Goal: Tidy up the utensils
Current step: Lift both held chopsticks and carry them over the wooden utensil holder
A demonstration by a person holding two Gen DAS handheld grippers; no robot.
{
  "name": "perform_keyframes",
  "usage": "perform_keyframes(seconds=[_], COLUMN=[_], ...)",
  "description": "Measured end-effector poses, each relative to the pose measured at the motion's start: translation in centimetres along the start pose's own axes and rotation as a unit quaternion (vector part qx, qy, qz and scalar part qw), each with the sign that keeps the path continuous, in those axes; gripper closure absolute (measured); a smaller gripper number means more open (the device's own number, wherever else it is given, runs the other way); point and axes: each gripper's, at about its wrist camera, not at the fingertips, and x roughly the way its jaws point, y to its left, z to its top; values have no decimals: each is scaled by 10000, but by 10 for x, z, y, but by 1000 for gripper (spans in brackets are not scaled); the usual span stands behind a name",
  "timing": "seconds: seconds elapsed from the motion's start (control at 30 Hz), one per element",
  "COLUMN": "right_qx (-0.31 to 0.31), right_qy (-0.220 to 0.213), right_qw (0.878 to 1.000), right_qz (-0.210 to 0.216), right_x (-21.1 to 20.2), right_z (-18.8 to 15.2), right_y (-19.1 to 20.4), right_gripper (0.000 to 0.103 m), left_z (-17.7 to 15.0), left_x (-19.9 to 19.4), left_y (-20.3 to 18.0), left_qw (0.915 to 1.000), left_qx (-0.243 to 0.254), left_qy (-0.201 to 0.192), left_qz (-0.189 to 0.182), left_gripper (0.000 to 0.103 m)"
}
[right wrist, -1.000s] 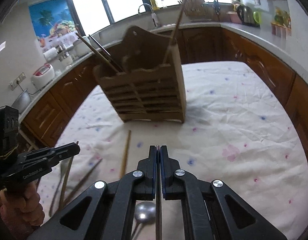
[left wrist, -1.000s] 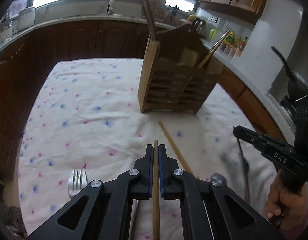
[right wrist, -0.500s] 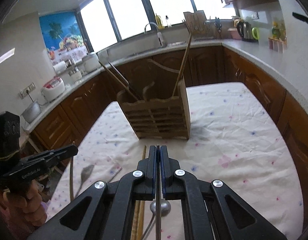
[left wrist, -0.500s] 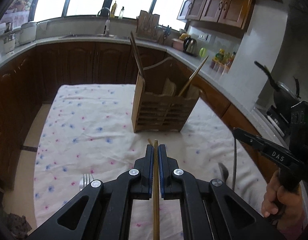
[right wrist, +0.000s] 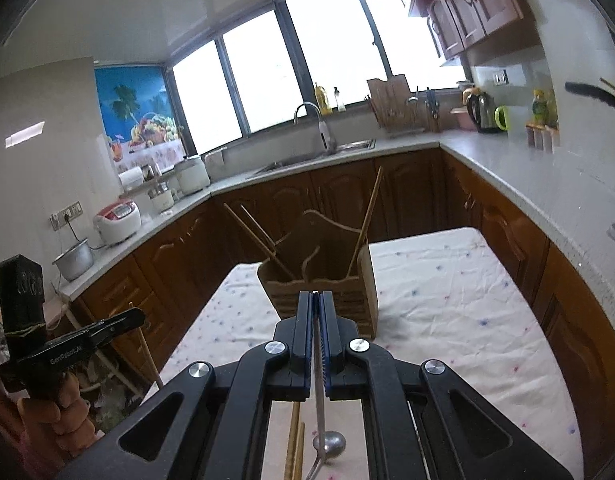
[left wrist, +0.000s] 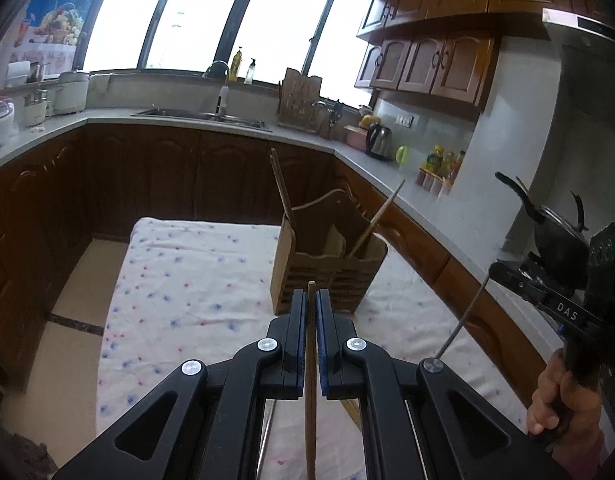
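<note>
Two tongs are each carrying one utensil above the worktop, so the step in hand looks like the carry toward the wooden utensil holder. The left tongs are pinching a wooden chopstick between jaws that are all but closed, its tip poking just past the pads. The right tongs are clamping, equally tight, on the thin handle of a metal spoon, whose bowl is hanging below them. Both are pointing at the holder, which is standing upright on the flowered cloth, ahead of and below them, well apart from either tip. Several chopsticks are already leaning in its compartments. More wooden chopsticks are lying on the cloth beneath the right tongs.

Next, each piece probably needs bringing over an open slot and tipping upright, so it is dropping in handle-first or tip-first rather than catching the rim. Which compartment suits the spoon I cannot tell.
</note>
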Motion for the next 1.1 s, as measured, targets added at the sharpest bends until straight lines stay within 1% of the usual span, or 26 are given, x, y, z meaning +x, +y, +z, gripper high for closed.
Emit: perform_keyframes(seconds=[0.1,0.47,0.73,1.1], right_qx=[-3,-13,9,22], right_qy=[-45,-275,-420,-638], right_qw=[10000,9996,9991,9980], right_qz=[8,34,31,0], right_x=[-1,-7,-5,-5], right_z=[2,14,22,37], right_y=[0,-1,-5,-11], right_gripper=[100,100,100,100], left_z=[1,10,12,20], left_x=[-2,-13,-10,0], left_y=[3,10,15,20], left_qw=[10000,9984,9967,9945], left_qx=[-55,-175,-211,-213], left_qy=[-41,-539,-786,-1023], left_qz=[8,-35,-17,-6], left_gripper=[100,100,100,100])
